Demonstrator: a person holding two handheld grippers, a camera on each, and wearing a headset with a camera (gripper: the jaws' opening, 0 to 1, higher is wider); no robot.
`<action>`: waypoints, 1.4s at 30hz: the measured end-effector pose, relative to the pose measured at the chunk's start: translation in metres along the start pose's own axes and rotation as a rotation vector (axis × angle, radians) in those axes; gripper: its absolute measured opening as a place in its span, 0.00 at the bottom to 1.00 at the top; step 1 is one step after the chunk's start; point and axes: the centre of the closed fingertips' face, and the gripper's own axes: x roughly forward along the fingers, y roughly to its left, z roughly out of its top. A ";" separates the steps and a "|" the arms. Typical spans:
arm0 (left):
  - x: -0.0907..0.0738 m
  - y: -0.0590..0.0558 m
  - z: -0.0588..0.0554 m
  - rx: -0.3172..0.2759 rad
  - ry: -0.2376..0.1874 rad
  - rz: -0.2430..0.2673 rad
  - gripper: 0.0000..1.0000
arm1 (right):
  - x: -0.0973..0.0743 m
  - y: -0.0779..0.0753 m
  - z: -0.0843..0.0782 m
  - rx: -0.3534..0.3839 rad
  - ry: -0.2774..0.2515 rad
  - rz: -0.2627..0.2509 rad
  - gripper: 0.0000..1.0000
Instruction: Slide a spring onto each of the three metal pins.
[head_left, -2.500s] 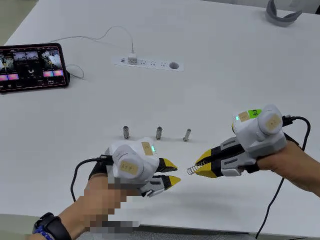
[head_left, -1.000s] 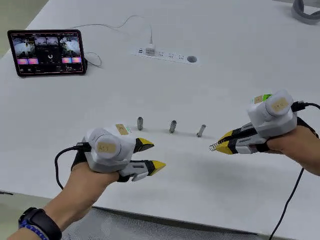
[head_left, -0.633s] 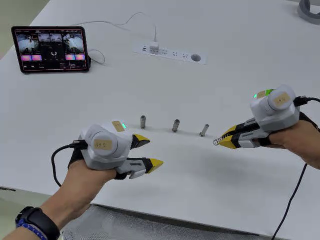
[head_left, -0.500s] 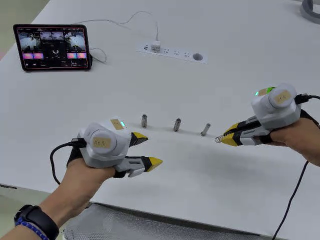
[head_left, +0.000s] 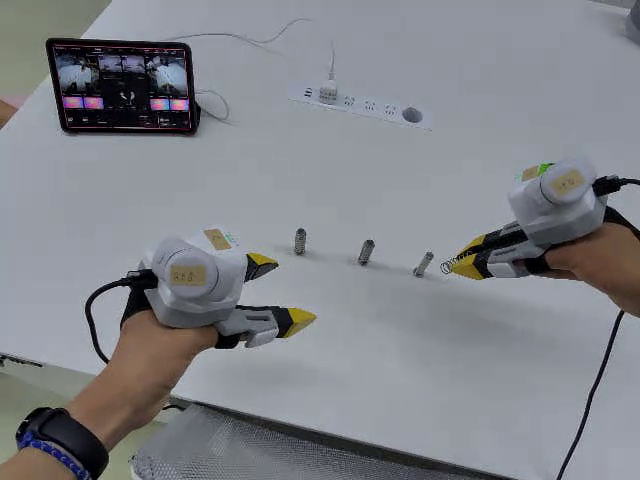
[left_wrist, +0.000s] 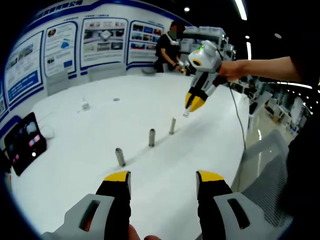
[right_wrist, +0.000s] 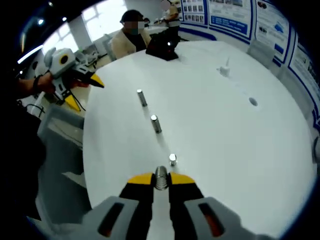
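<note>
Head view, white table (head_left: 400, 370). Three metal pins stand upright in a row near the centre, running from 9 o'clock to 3 o'clock: left pin (head_left: 300, 241), middle pin (head_left: 366, 251), right pin (head_left: 424, 264). They are spaced apart and none touches another. They are too small to tell whether any carries a coil.

The right gripper (head_left: 462, 267) sits at 3 o'clock, held in a hand, with its yellow tips pointing toward 9 o'clock. Its jaws are pressed together on a small spring (head_left: 446, 267), which pokes out past the tips. The spring's free end is just beside the right pin, at that pin's 3 o'clock. I cannot tell whether they touch.

Right gripper view: the spring is pinched at 6 o'clock, with the nearest pin just beyond it toward 12 o'clock. The other two pins recede toward 11 o'clock.

The left gripper (head_left: 280, 292) is at 8 o'clock in the head view. It is held low over the table and its jaws are spread wide with nothing between them. It is well apart from the pins, and the left pin lies off its tips toward 1 o'clock. In the left gripper view the two yellow tips rise apart at 6 o'clock, with the pin row beyond them.

A tablet (head_left: 122, 86) with a lit screen is at 10 o'clock. A white power strip (head_left: 362, 103) with a plugged cable is at 12 o'clock.
</note>
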 end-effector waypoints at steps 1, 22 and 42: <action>-0.001 0.001 0.000 -0.009 -0.003 0.005 0.55 | 0.001 -0.001 0.000 -0.003 0.002 -0.001 0.12; -0.018 0.026 -0.007 -0.076 -0.020 0.068 0.61 | 0.020 -0.017 0.010 -0.058 0.059 0.008 0.13; -0.025 0.032 -0.003 -0.082 -0.032 0.084 0.62 | 0.035 -0.015 0.012 -0.124 0.113 0.029 0.13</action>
